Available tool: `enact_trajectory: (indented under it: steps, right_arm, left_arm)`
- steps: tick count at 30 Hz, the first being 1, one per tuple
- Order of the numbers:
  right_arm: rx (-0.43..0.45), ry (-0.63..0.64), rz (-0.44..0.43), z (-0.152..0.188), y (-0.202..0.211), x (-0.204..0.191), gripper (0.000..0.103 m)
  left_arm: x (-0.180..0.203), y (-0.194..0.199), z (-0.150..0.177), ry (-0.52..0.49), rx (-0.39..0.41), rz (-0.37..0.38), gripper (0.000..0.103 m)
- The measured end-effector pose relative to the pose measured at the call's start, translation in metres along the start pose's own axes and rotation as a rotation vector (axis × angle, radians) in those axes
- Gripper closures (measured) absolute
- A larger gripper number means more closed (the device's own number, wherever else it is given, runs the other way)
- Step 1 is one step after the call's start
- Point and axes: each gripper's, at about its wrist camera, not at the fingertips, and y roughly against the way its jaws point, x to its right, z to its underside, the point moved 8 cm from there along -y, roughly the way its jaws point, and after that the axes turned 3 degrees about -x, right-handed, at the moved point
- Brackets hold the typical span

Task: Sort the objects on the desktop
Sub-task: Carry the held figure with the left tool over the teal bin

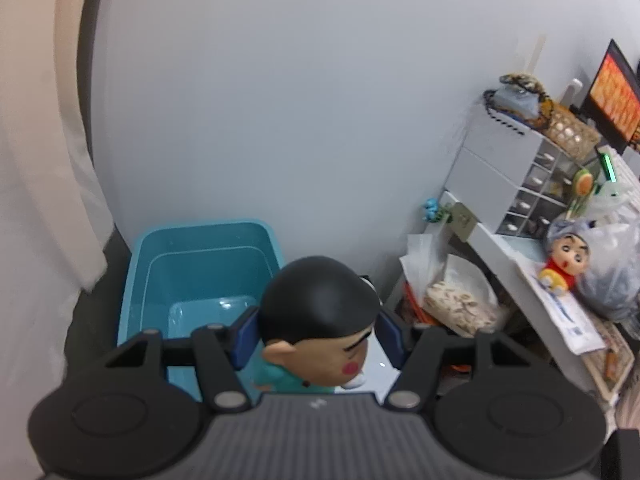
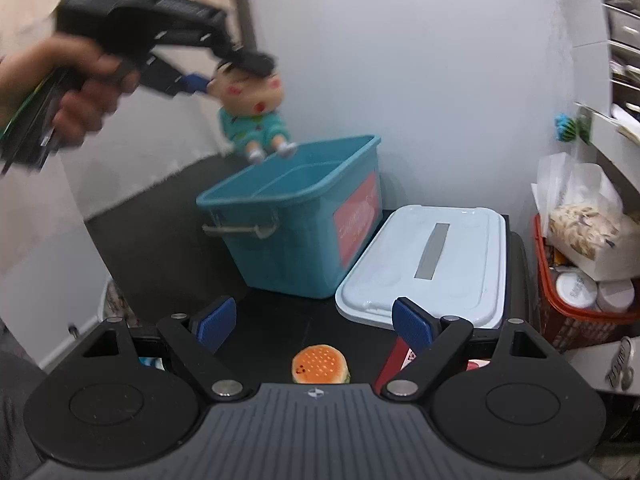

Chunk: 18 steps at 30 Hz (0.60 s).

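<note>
Clamping the doll point(image 2: 252, 100) by its head, the left tool point(image 1: 316, 336) is hanging it just above the blue bin point(image 2: 296, 216), while the right tool point(image 2: 316, 324), jaws wide and empty, is hovering over the toy burger point(image 2: 320, 368).

The blue bin point(image 2: 296, 224) is smooth, glossy plastic with a grey metal-looking handle point(image 2: 240, 230). The doll point(image 1: 320, 320) has a glossy moulded head. The pale lid point(image 2: 432, 264) is smooth plastic; the tabletop point(image 2: 160, 240) looks matt black.
</note>
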Motion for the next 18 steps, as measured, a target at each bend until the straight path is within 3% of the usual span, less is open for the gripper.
enact_trajectory:
  steps: [8,18]
  right_arm:
    - [-0.026,0.047,-0.018,0.015,-0.011,0.001,0.014]
    - [-0.029,-0.016,-0.026,0.017,-0.004,0.015,0.014]
  left_arm:
    - [-0.014,-0.046,-0.005,0.001,-0.046,-0.025,0.038]
    - [-0.035,-0.068,-0.022,0.038,-0.033,-0.053,0.038]
